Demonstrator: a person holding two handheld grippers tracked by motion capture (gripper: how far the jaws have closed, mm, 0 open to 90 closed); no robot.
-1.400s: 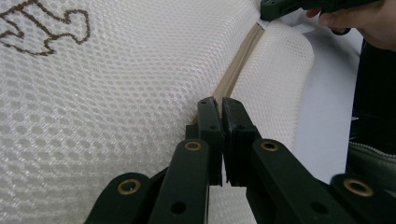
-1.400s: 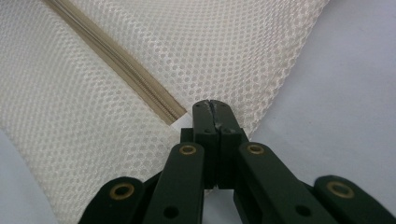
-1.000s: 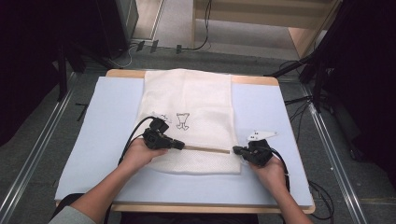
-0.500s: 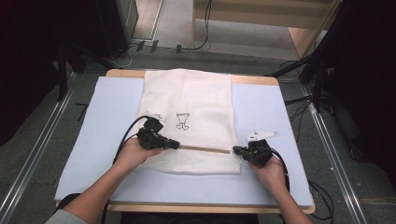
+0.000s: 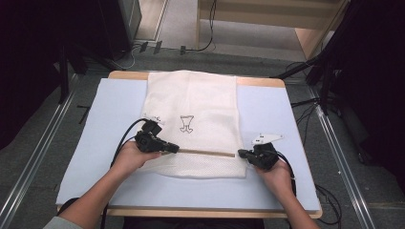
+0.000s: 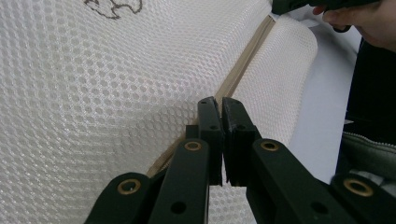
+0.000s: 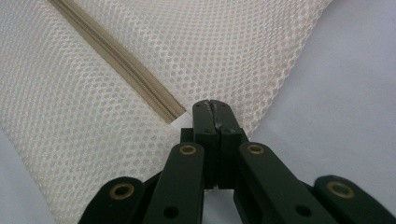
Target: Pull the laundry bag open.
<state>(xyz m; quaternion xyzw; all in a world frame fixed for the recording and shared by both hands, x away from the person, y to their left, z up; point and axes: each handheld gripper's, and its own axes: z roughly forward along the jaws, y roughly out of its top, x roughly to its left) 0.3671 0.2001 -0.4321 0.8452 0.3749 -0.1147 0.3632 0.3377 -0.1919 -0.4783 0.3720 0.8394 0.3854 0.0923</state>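
Note:
A white mesh bag (image 5: 200,100) lies flat on the light blue mat (image 5: 110,109), with a tan zipper (image 5: 205,152) running across its near part. My left gripper (image 5: 175,149) is shut at the zipper's left end, its tips (image 6: 219,103) pressed together right on the zipper (image 6: 243,65); what the pads pinch is hidden. My right gripper (image 5: 241,153) is shut at the zipper's right end, its tips (image 7: 212,105) nipping the mesh just past where the zipper (image 7: 116,60) stops. A small black drawing (image 5: 185,124) marks the bag's middle.
The mat covers a wooden table (image 5: 191,212) and has bare room left and right of the bag. Cables (image 5: 329,200) trail off the table's right side. Metal rails (image 5: 28,171) run along the floor, and a wooden unit (image 5: 305,28) stands behind.
My left gripper has slid a little to the left along the zipper, leaving a longer stretch of zipper showing between the two grippers. The right gripper has held still.

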